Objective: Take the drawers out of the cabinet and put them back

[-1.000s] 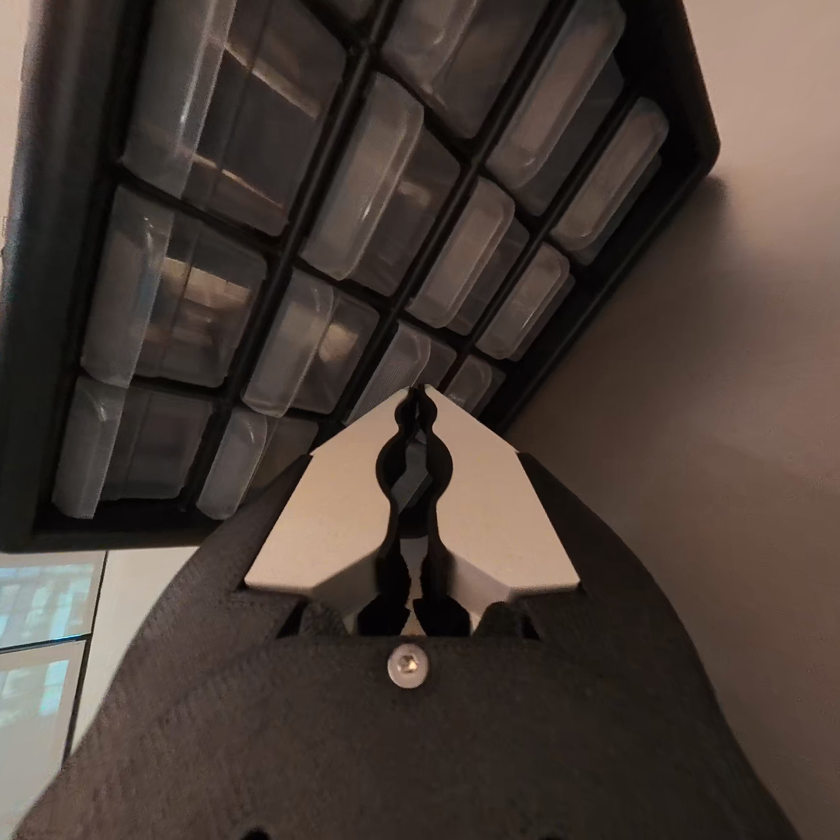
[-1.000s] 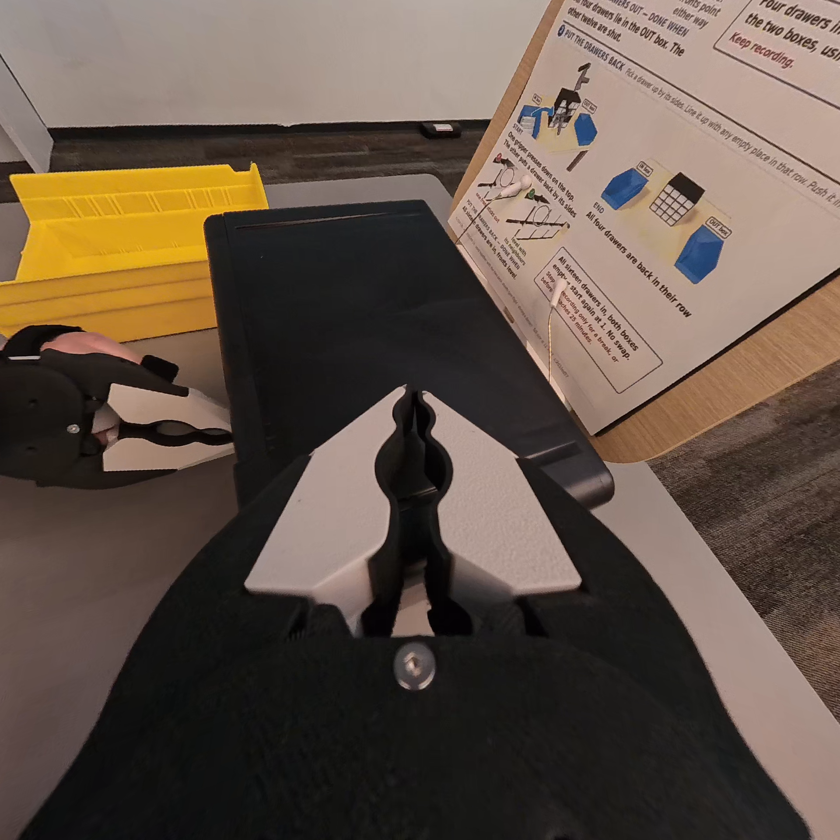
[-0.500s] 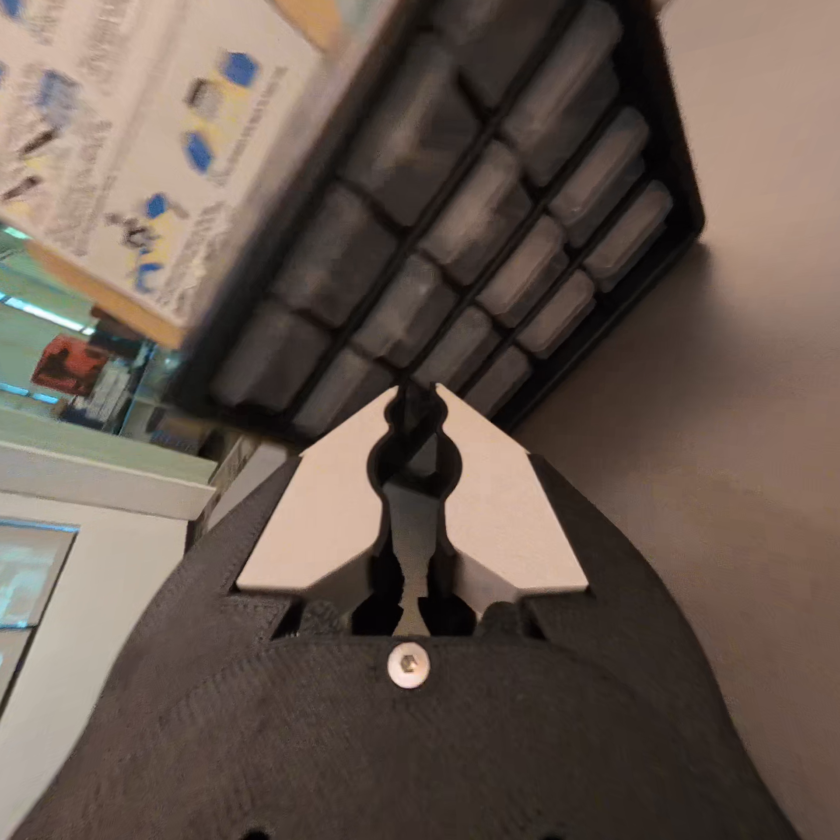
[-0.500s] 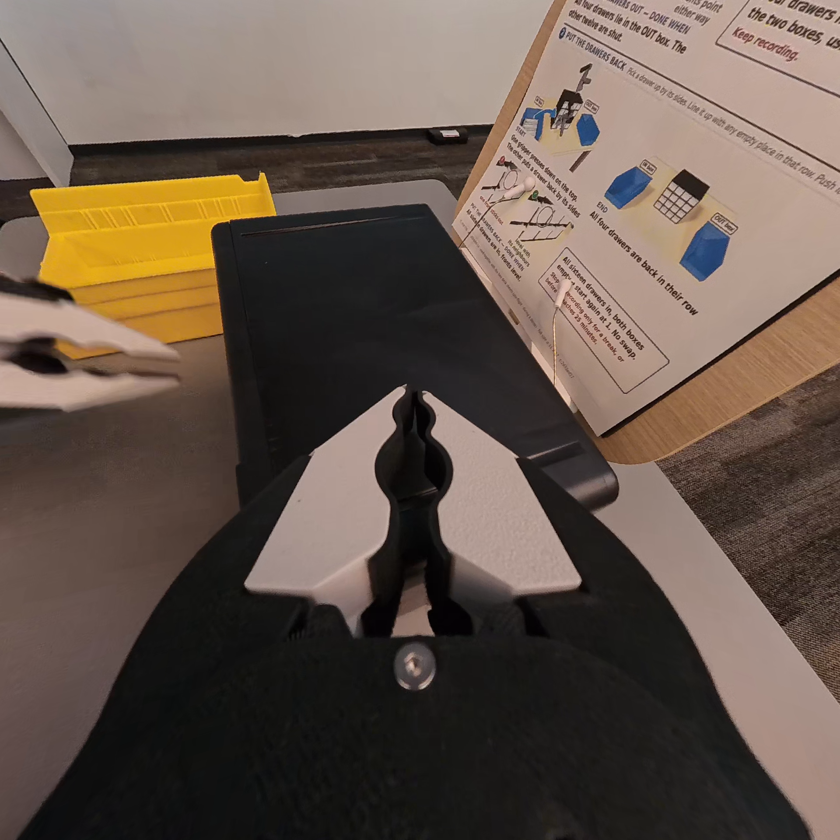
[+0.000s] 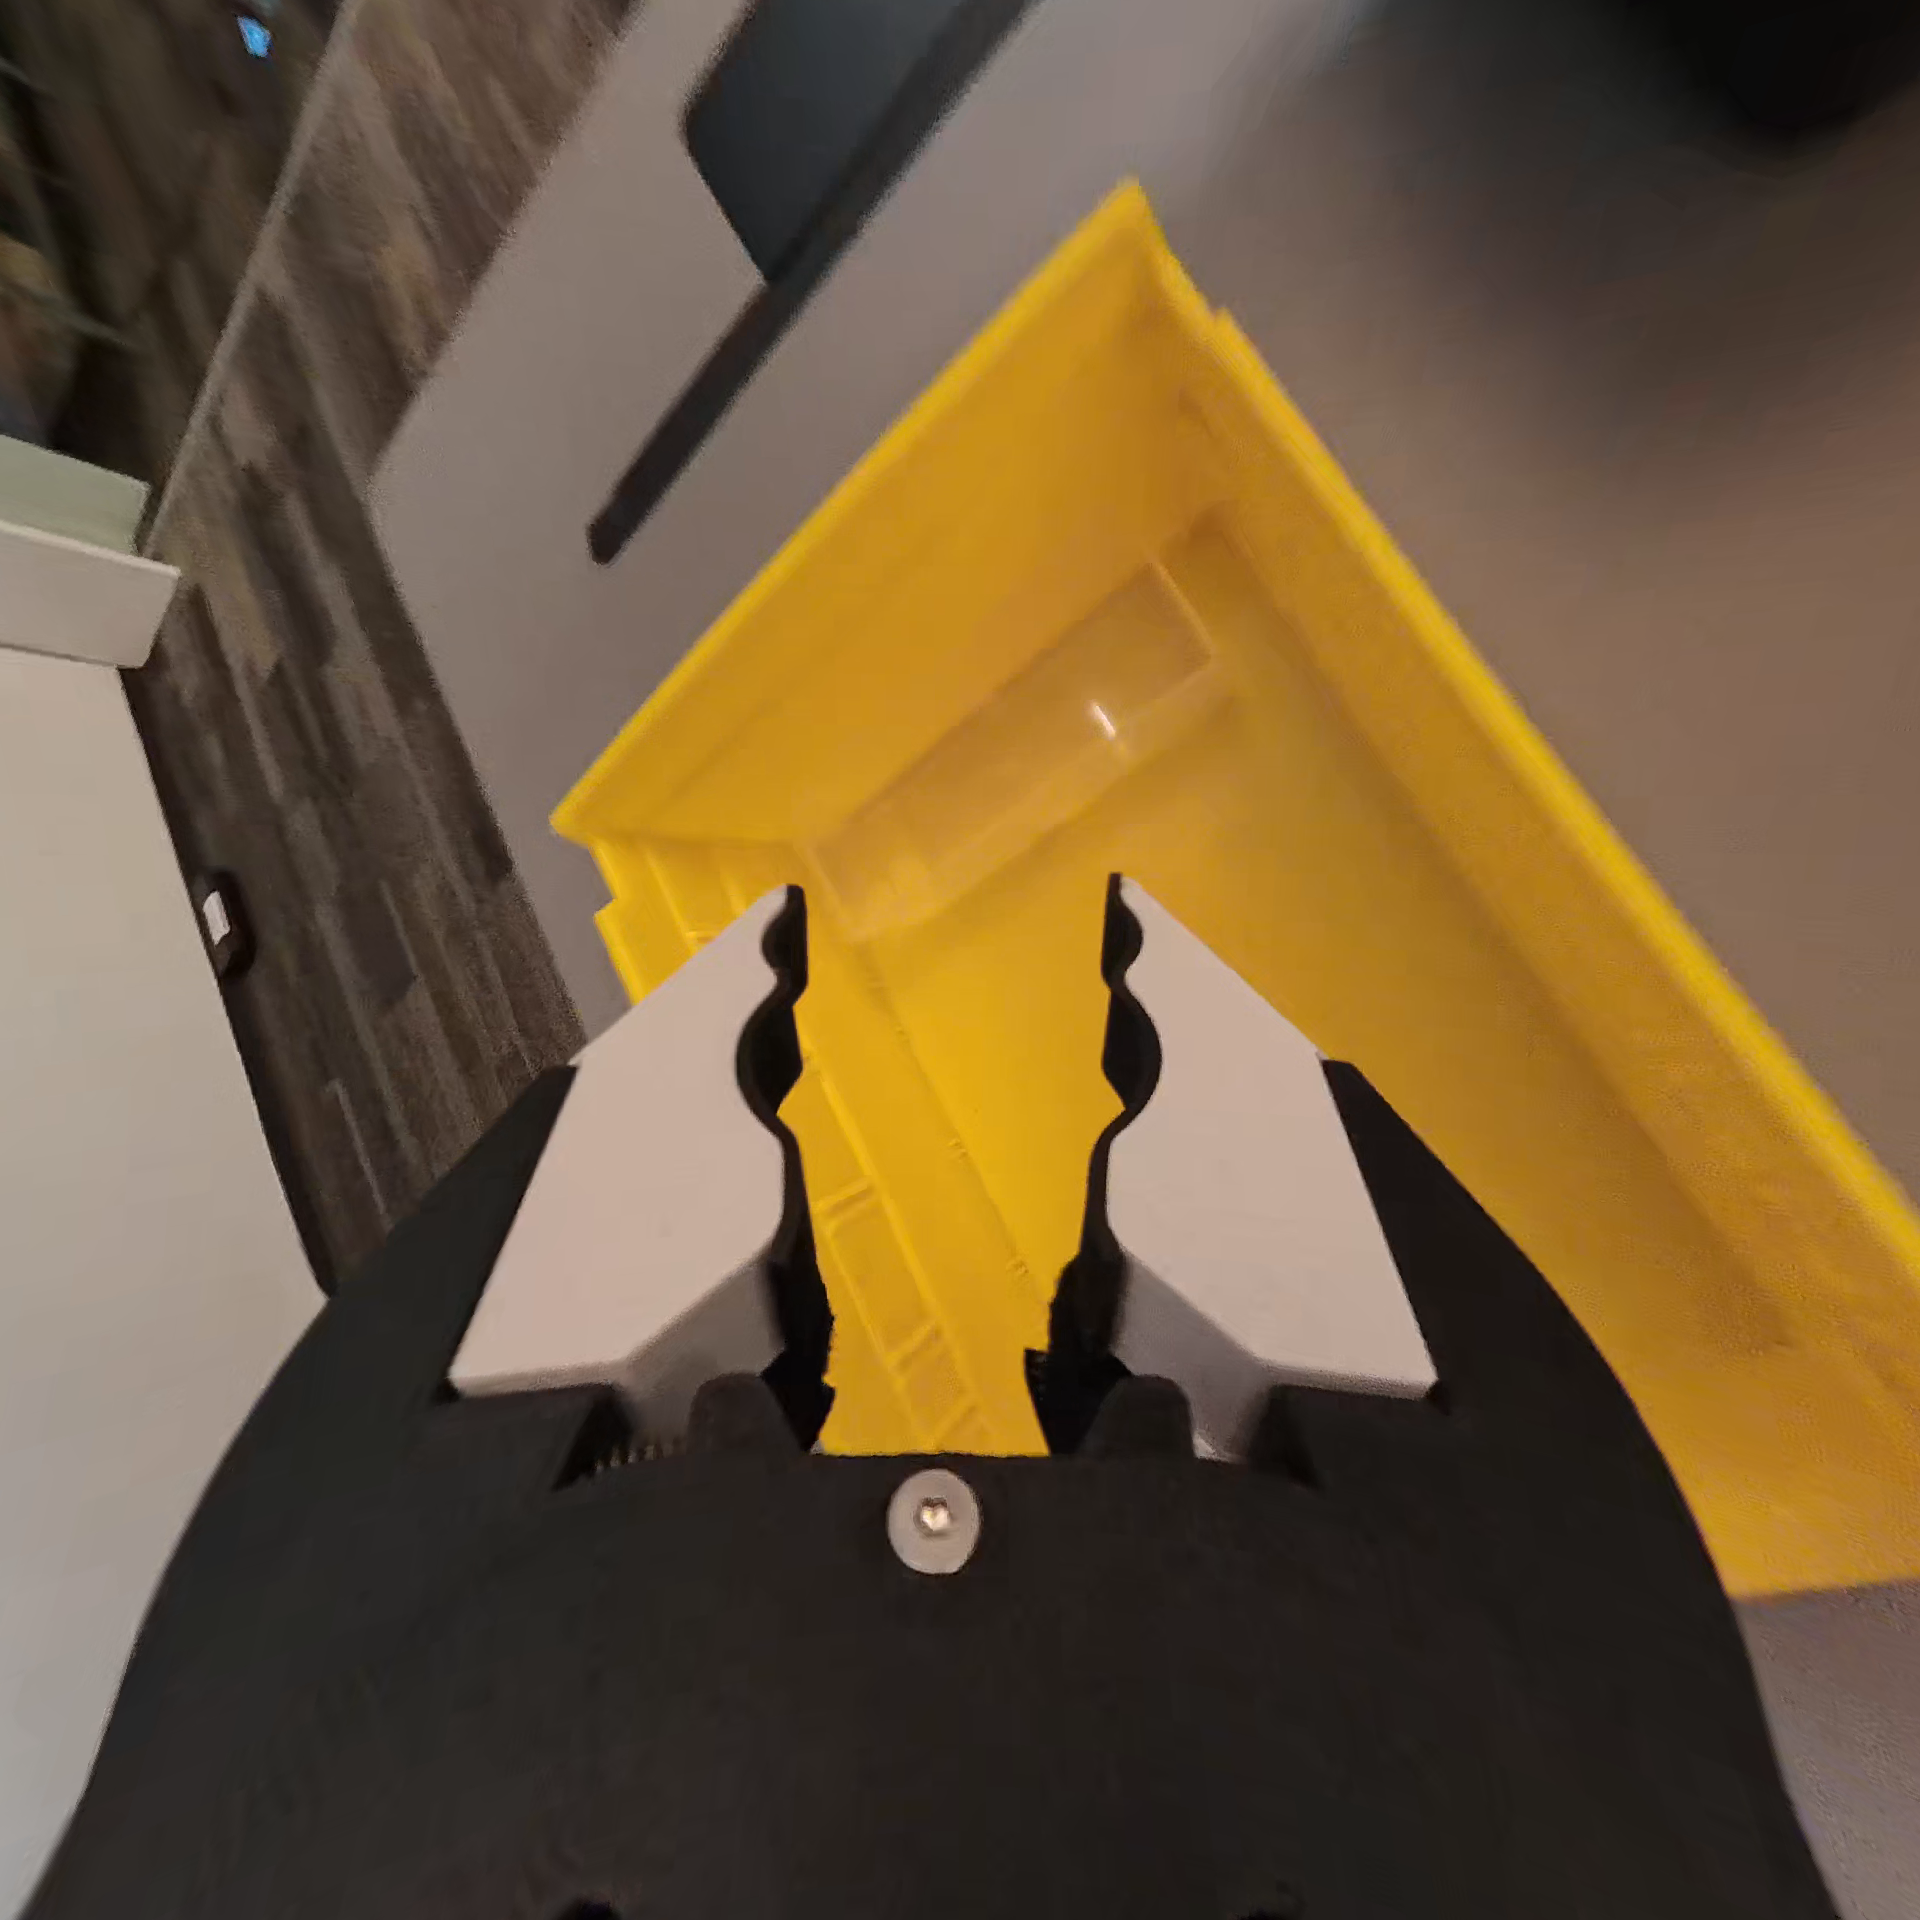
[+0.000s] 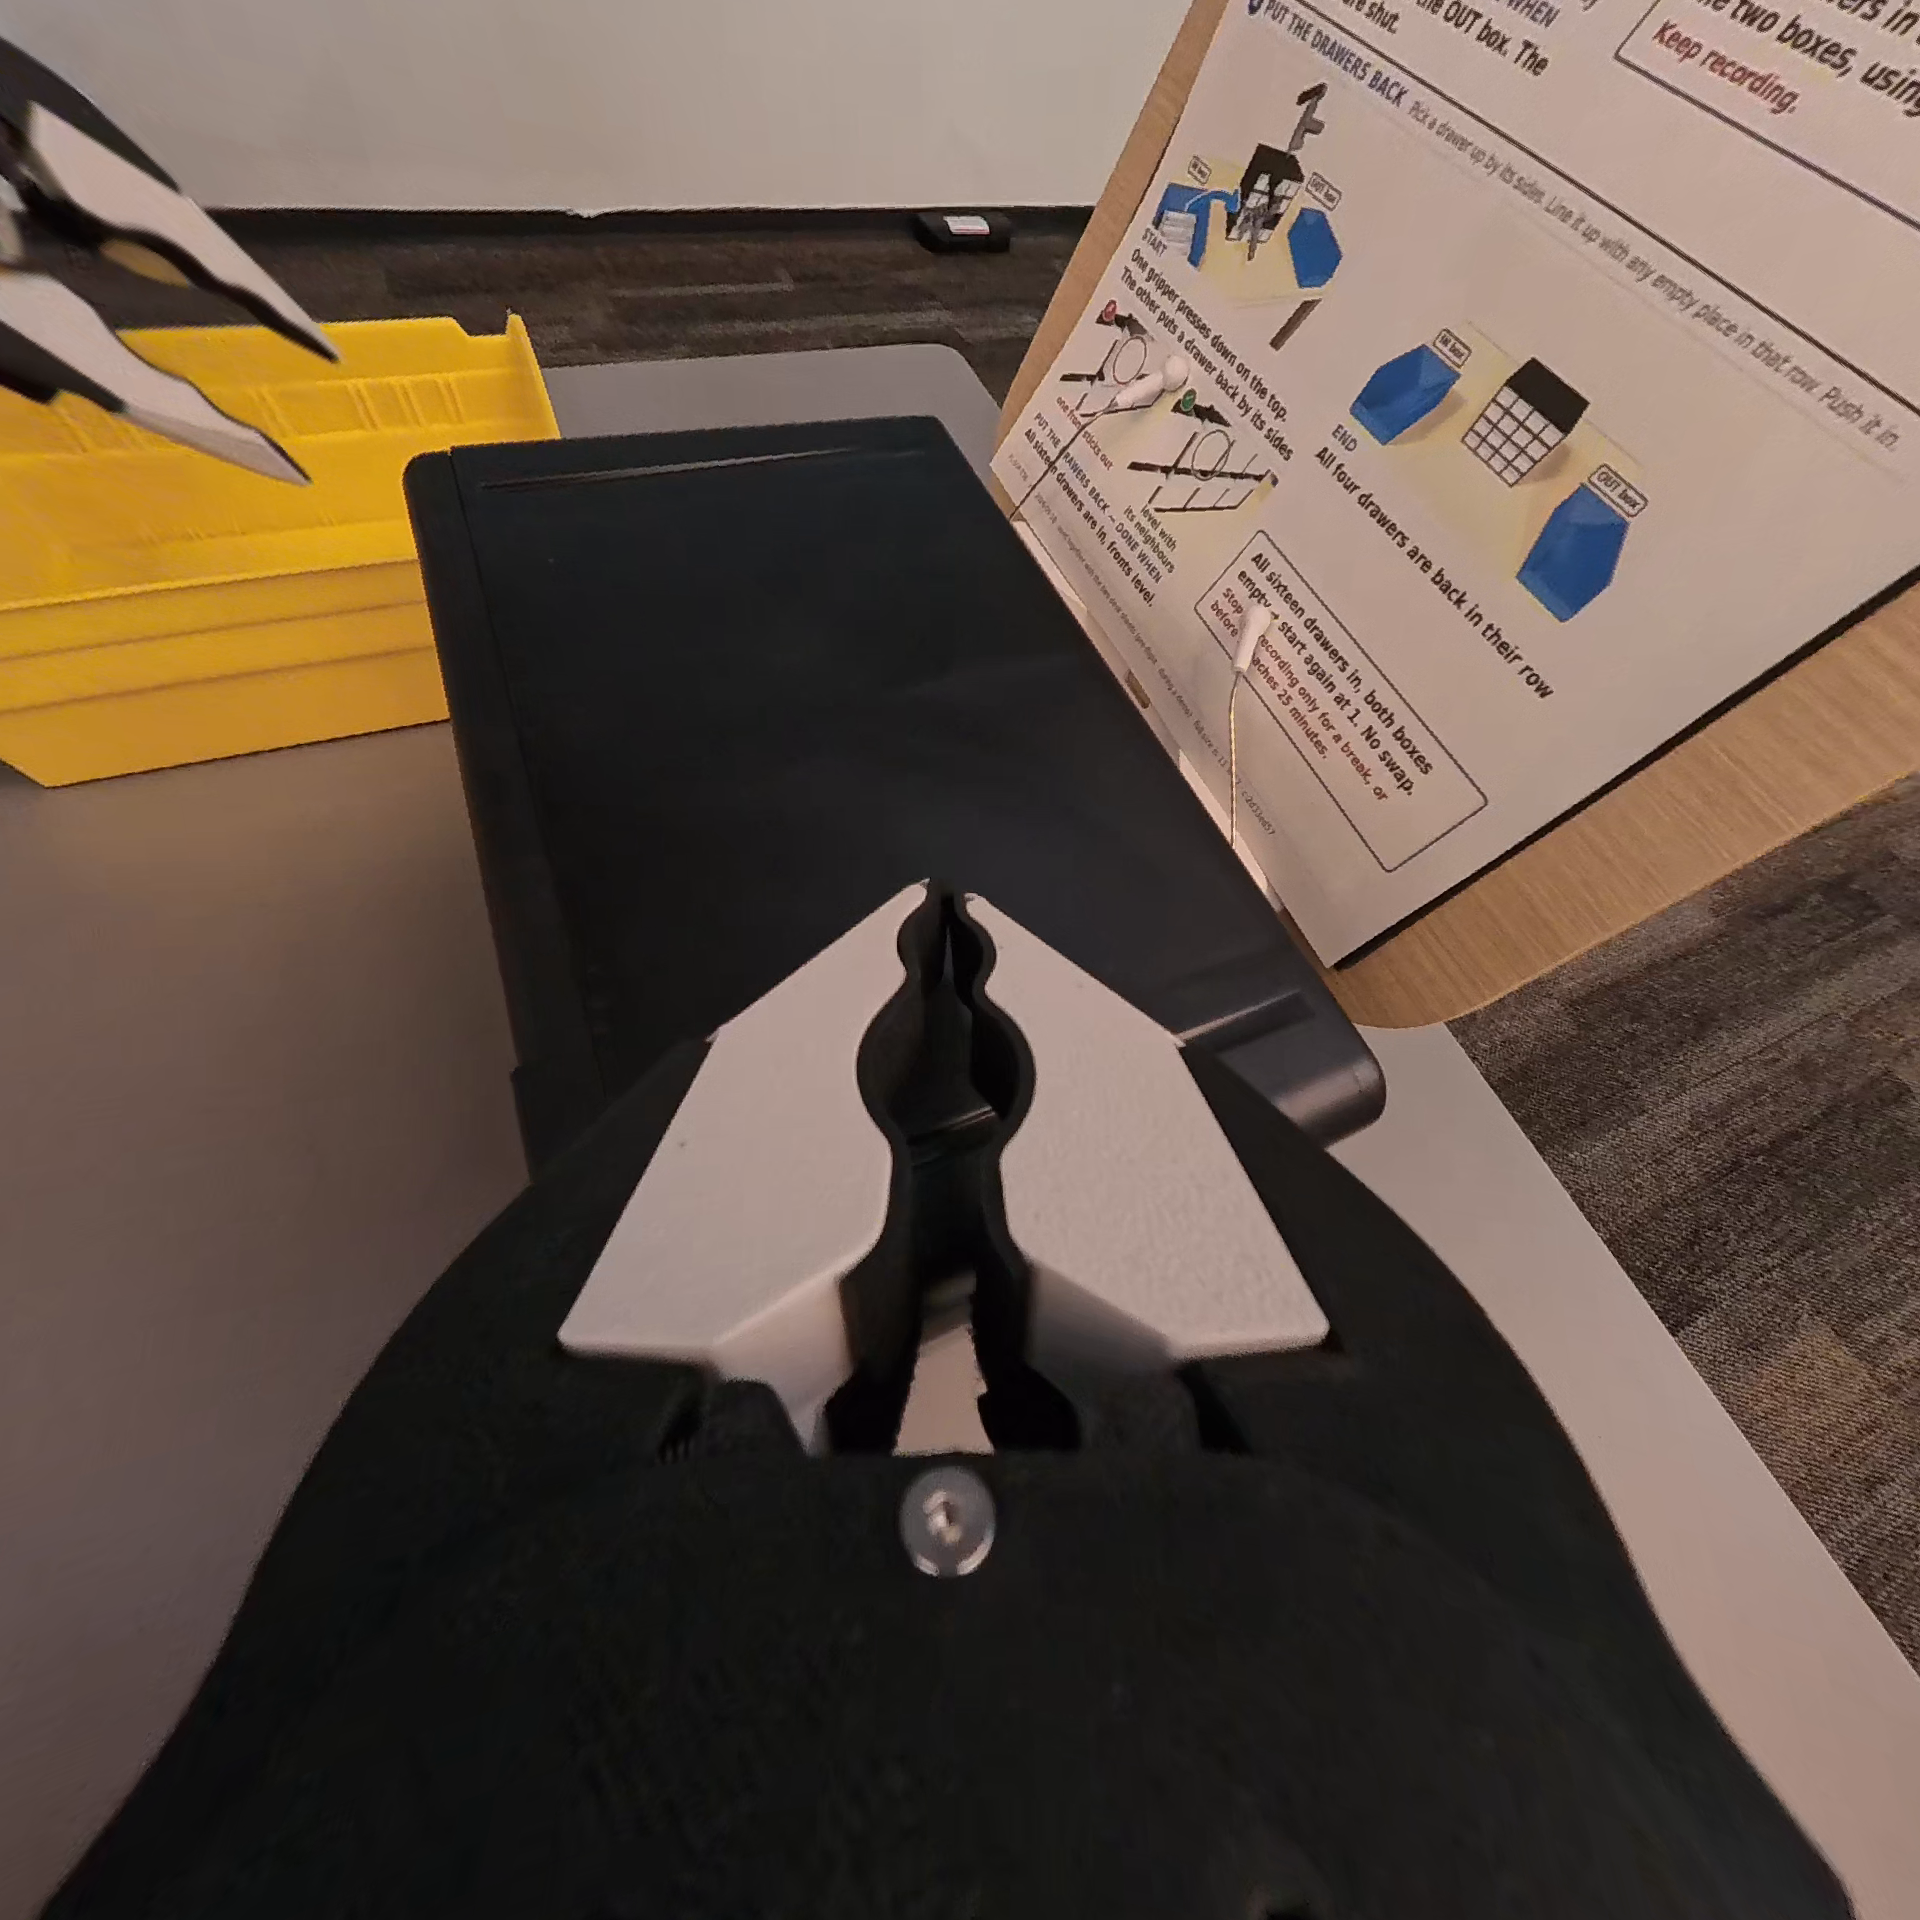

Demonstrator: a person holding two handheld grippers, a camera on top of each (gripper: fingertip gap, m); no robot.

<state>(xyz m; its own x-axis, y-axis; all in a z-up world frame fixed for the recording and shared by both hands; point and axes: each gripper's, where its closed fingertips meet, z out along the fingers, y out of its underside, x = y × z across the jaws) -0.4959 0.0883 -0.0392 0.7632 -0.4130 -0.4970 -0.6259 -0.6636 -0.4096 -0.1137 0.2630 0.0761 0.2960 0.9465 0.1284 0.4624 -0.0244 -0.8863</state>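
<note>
My left gripper [image 5: 951,894] is open and empty. It points down into a yellow bin [image 5: 1455,1039] where one clear plastic drawer [image 5: 1018,769] lies on the bottom, just beyond the fingertips. My right gripper [image 6: 945,894] is shut and empty over the near end of the black cabinet's top [image 6: 779,675]. I cannot tell whether it touches the top. The cabinet's drawer front is hidden. In the right wrist view the left gripper [image 6: 312,416] hangs open above the yellow bin [image 6: 260,623], left of the cabinet.
An instruction board [image 6: 1455,416] on a wooden stand leans right behind the cabinet. A flat black object [image 5: 790,125] lies on the grey table [image 5: 1558,364] beyond the bin. Carpet floor [image 6: 1714,1039] lies past the table's right edge. The left gripper's tips are roughly 45 cm from the right gripper's. About 12 cm separates my left fingertips from the clear plastic drawer [image 5: 1018,769].
My left gripper swung from the cabinet's drawer front over to the yellow bin and went from shut to open. The right gripper stayed shut over the cabinet top.
</note>
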